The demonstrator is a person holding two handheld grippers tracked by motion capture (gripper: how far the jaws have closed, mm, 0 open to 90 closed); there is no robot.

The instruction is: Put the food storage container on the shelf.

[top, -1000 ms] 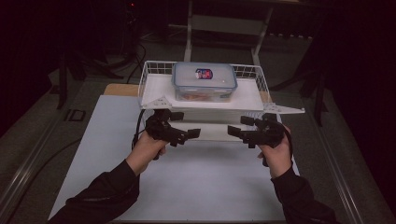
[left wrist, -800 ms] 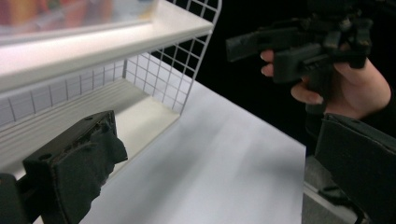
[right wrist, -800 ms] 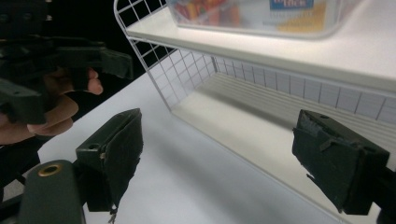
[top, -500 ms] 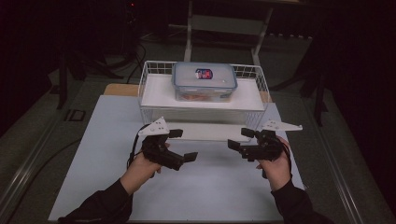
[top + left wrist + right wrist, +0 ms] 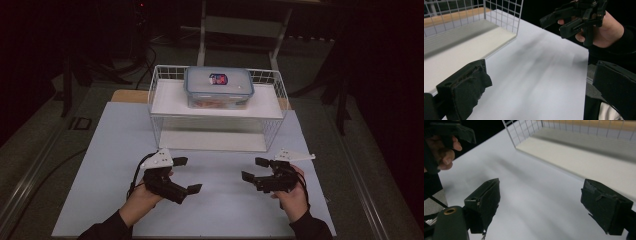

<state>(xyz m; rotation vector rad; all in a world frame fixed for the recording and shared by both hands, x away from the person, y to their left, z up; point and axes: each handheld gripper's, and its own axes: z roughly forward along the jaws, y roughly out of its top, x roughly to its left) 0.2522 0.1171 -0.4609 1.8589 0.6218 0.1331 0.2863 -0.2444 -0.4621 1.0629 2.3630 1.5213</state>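
Left gripper (image 5: 184, 175) and right gripper (image 5: 252, 169) both sit low over the near part of the worktop (image 5: 120, 150), jaws spread wide and nothing between them. In the left gripper view the black pads (image 5: 466, 87) frame bare white surface, with the other hand (image 5: 599, 27) across the way, its gripper clearly unclamped too. Same story in the right gripper view: pads (image 5: 485, 200) far apart, just worktop in the gap.

Farther out is the white wire basket (image 5: 156, 95), which looks like it's tipped on its side with the open face toward the person, a white board inside forming a lower floor (image 5: 215, 141). On top of it sits the lidded plastic container (image 5: 218, 87), roughly centred, small label on the lid, something reddish inside that I can't make out.

If the plan is grabbing that container, I'd go in from both short ends at once, level, jaws wide like this until they're past the lid clips. Pinching only the lid rim seems risky since it could pop off. Watch the wire rim on the way in, and lift straight up so it doesn't slide off the back.
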